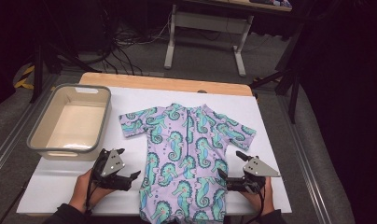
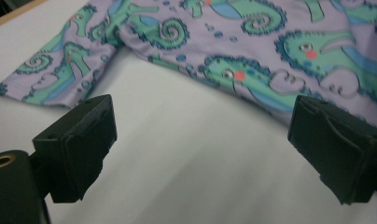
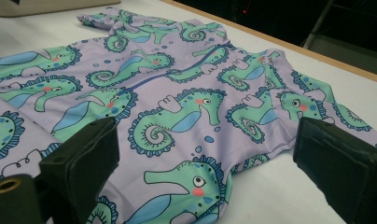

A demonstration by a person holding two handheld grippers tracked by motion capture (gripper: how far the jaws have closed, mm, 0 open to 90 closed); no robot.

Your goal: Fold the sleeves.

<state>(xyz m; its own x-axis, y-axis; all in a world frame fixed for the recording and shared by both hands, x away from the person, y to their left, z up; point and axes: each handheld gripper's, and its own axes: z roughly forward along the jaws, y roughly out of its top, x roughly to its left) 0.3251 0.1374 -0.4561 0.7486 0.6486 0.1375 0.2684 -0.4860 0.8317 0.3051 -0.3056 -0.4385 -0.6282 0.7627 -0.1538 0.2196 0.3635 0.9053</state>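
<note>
A small swimsuit (image 1: 186, 154) of smooth, thin lilac fabric, printed with green seahorses, lies flat in the middle of the white table cover (image 1: 60, 186), its short sleeves spread. The left gripper (image 1: 130, 177) sits just beside its left edge, jaws wide open and holding nothing. The right gripper (image 1: 226, 177) is at its right edge, also wide open and empty. A grey-rimmed beige plastic tub (image 1: 51, 144) with rounded corners stands at the left.

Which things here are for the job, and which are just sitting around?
For the job:
- seahorse swimsuit, spread flat on the white table cover
- left gripper, jaws open beside it
- right gripper, jaws open at its other edge

Just sitting around:
- grey tub, far left
- desk legs and cables on the floor behind
</note>
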